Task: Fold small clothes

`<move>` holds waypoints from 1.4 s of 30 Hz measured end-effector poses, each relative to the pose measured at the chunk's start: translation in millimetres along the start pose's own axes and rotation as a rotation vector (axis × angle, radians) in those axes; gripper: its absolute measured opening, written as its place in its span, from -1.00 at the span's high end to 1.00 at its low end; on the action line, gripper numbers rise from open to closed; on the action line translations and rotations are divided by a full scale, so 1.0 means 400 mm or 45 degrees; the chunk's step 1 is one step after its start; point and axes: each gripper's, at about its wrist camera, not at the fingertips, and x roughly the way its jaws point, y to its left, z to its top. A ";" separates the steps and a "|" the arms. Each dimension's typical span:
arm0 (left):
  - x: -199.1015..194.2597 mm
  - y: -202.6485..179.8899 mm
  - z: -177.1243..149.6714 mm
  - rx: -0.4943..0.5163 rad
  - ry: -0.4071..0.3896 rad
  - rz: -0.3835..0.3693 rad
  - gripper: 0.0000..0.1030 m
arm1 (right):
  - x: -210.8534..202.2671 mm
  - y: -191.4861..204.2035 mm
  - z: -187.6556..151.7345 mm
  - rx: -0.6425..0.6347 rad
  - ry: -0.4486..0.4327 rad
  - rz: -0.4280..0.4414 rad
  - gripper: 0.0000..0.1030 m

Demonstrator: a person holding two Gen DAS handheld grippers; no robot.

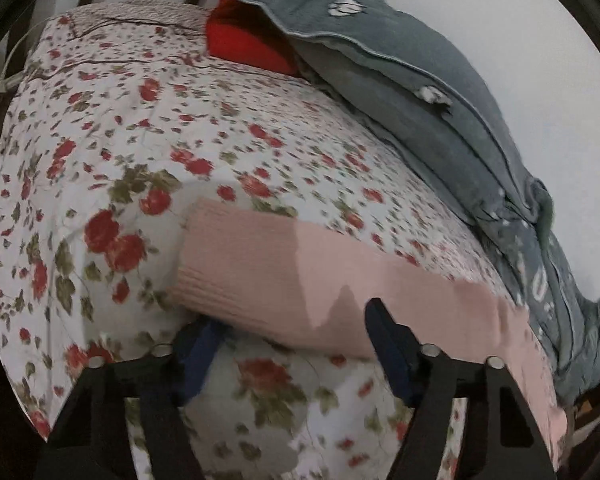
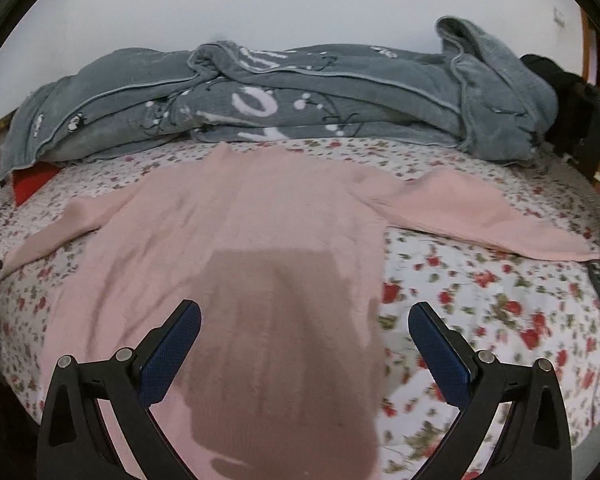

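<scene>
Left gripper [image 1: 296,340] straddles the pink sweater [image 2: 240,216] sleeve cuff, half-open; right gripper [image 2: 304,324] gapes wide above its body

A bed [image 2: 480,300] is covered by a red-flowered sheet. A pink sweater [image 2: 228,220] is spread flat near its front edge; a grey blanket [image 2: 300,96] is heaped along the far edge, and a red cushion [image 1: 244,40] is tucked under it at the far left corner.

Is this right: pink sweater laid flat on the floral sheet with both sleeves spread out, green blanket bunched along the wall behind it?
One detail is off: the bunched blanket along the wall is grey with white print, not green, as the right wrist view shows. The rest holds: the pink sweater lies flat on the floral sheet, both sleeves spread out.
</scene>
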 end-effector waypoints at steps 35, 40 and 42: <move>0.022 -1.317 -0.569 1.065 0.190 -0.449 0.88 | -0.034 -0.379 0.003 0.154 -0.064 0.138 -0.97; 0.107 -1.357 -0.767 1.187 0.367 -0.395 0.84 | -0.018 -0.424 -0.020 0.179 -0.014 0.138 -0.97; 0.116 -1.355 -0.795 1.215 0.392 -0.381 0.75 | -0.014 -0.438 -0.026 0.183 -0.011 0.145 -0.97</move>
